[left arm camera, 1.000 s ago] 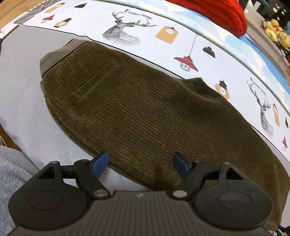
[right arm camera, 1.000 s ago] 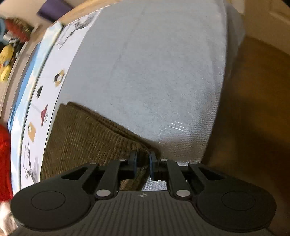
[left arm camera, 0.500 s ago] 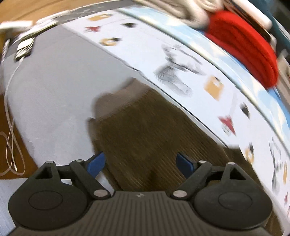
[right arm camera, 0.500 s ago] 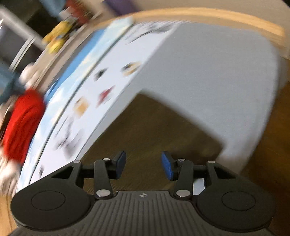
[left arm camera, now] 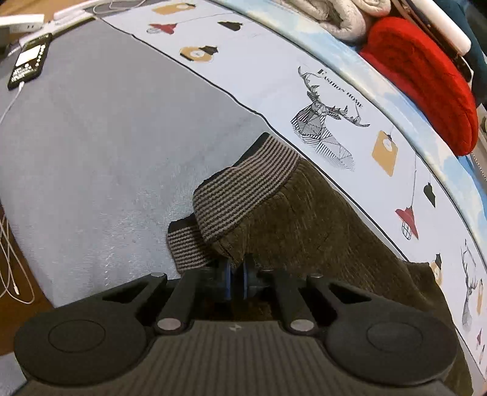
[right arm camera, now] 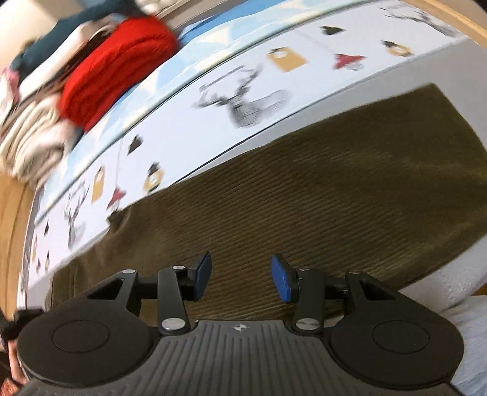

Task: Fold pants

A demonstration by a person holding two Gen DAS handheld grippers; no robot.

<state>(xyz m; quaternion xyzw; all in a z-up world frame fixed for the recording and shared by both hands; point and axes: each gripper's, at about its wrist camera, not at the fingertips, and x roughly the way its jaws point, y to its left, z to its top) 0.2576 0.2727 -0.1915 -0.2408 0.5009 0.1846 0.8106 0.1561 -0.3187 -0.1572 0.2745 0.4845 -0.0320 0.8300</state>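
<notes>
Brown corduroy pants [left arm camera: 319,231] lie on a grey bed sheet [left arm camera: 106,137]. Their striped elastic waistband [left arm camera: 243,185] is bunched and lifted at the near end. My left gripper [left arm camera: 236,281] is shut on the pants' edge just below the waistband. In the right wrist view the pants [right arm camera: 319,195] spread flat across the bed. My right gripper [right arm camera: 240,277] is open and empty, hovering just above the pants' near edge.
A white printed sheet with deer and lamps [left arm camera: 328,121] runs along the far side of the pants. A red knit item [left arm camera: 423,79] and folded clothes [left arm camera: 341,15] lie beyond. A phone with cable [left arm camera: 29,61] sits at the bed's left end.
My left gripper moved to the waistband end and shut on the pants' edge. My right gripper let go of the pants, opened, and swung over them.
</notes>
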